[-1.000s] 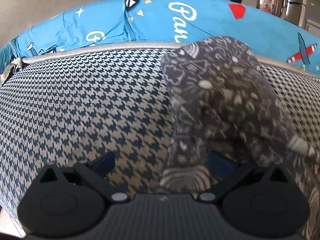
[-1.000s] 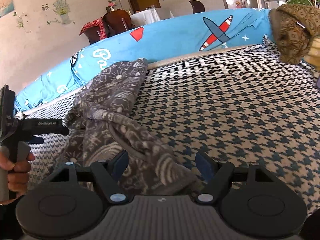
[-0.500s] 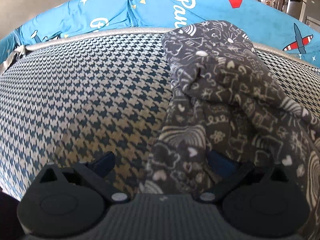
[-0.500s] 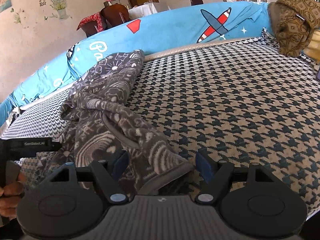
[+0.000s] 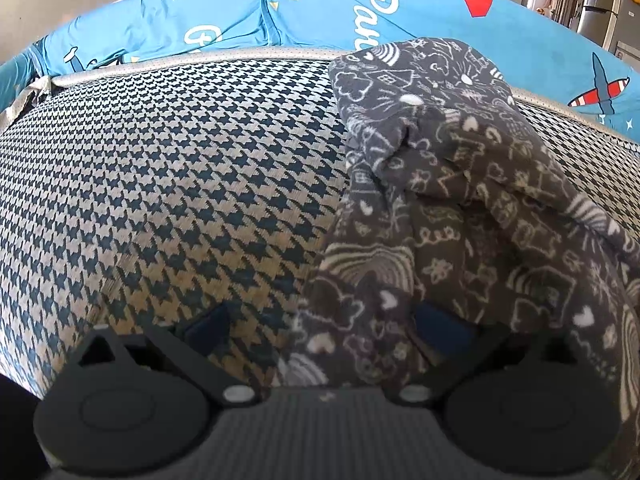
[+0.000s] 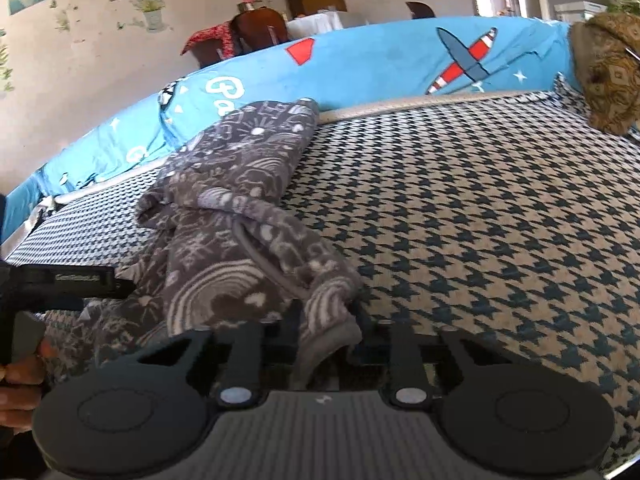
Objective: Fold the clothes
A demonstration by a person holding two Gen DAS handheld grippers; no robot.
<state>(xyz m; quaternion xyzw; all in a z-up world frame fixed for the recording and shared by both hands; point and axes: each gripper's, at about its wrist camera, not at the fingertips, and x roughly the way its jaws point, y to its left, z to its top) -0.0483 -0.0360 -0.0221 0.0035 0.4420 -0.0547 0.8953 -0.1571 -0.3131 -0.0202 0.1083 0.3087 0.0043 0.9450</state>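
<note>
A grey fleece garment (image 5: 448,184) with white doodle print lies crumpled on the houndstooth sofa seat (image 5: 180,184). My left gripper (image 5: 324,328) is open, its fingers spread wide, and the garment's near edge lies between them over the right finger. In the right wrist view the same garment (image 6: 236,216) stretches from the seat's back toward me. My right gripper (image 6: 326,316) is shut on a cuff-like end of it. The left gripper (image 6: 68,278) and the hand holding it show at that view's left edge.
A blue printed cover (image 5: 304,12) drapes the sofa back (image 6: 380,64). A brown patterned cushion (image 6: 608,72) sits at the seat's far right. Bare houndstooth seat (image 6: 500,220) lies right of the garment. Chairs and a table (image 6: 256,28) stand behind the sofa.
My right gripper's fingers have closed on the garment's end; they were spread wide before. The left gripper stays open and has moved slightly closer over the garment's near edge.
</note>
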